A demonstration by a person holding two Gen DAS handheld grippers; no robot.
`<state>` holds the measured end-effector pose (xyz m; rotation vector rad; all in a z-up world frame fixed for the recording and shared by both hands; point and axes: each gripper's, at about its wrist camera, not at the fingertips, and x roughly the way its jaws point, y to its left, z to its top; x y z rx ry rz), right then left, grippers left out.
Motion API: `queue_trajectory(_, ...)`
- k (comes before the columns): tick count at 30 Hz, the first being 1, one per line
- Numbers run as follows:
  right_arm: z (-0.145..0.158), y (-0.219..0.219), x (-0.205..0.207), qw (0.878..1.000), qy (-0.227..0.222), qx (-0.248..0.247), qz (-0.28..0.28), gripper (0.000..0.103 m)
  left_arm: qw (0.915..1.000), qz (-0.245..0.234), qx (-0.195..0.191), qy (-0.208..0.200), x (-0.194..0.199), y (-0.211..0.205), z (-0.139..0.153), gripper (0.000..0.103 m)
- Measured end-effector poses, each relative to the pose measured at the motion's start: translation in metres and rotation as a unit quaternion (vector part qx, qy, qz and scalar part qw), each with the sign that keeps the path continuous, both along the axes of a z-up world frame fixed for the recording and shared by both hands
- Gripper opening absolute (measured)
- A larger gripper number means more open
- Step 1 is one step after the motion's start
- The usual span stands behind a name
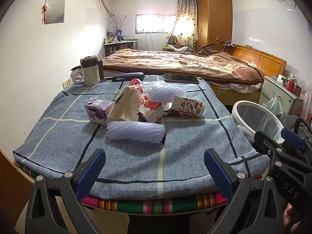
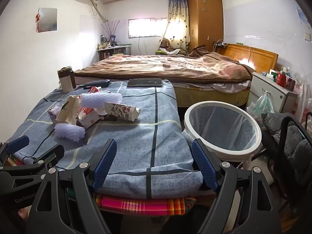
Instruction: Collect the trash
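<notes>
A heap of trash lies mid-table on the blue checked cloth [image 1: 136, 161]: a white foam net sleeve [image 1: 136, 133] nearest me, a second foam sleeve [image 1: 165, 93] behind, a purple carton [image 1: 97, 112], a cream paper bag [image 1: 124, 104], a red-and-white carton [image 1: 151, 108] and a patterned paper cup [image 1: 190, 106] on its side. My left gripper [image 1: 154, 167] is open and empty at the table's near edge. My right gripper [image 2: 154, 161] is open and empty over the table's near right corner. The white bin [image 2: 222, 128] with a clear liner stands right of the table.
A phone [image 1: 181, 78], a dark blue case [image 1: 127, 76] and a brown-and-white tumbler [image 1: 89, 70] sit at the table's far edge. A bed [image 1: 175, 62] lies beyond. A bedside cabinet [image 2: 273, 91] and a dark chair [image 2: 292, 142] stand right of the bin.
</notes>
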<state>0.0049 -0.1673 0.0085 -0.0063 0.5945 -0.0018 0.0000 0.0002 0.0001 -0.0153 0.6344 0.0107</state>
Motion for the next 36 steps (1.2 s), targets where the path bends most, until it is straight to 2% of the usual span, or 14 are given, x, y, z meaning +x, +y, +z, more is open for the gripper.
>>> queue_trajectory(17, -0.001, 0.008, -0.002, 1.000, -0.011, 0.002, 0.000, 0.080, 1.0000, 0.000, 0.001, -0.002, 0.000, -0.002, 0.001, 0.102)
queue_trajectory(36, 0.004, -0.003, 0.002, 1.000, -0.010, 0.000, -0.009, 0.080, 0.9998, 0.010, 0.008, -0.015, -0.004, 0.002, 0.009, 0.102)
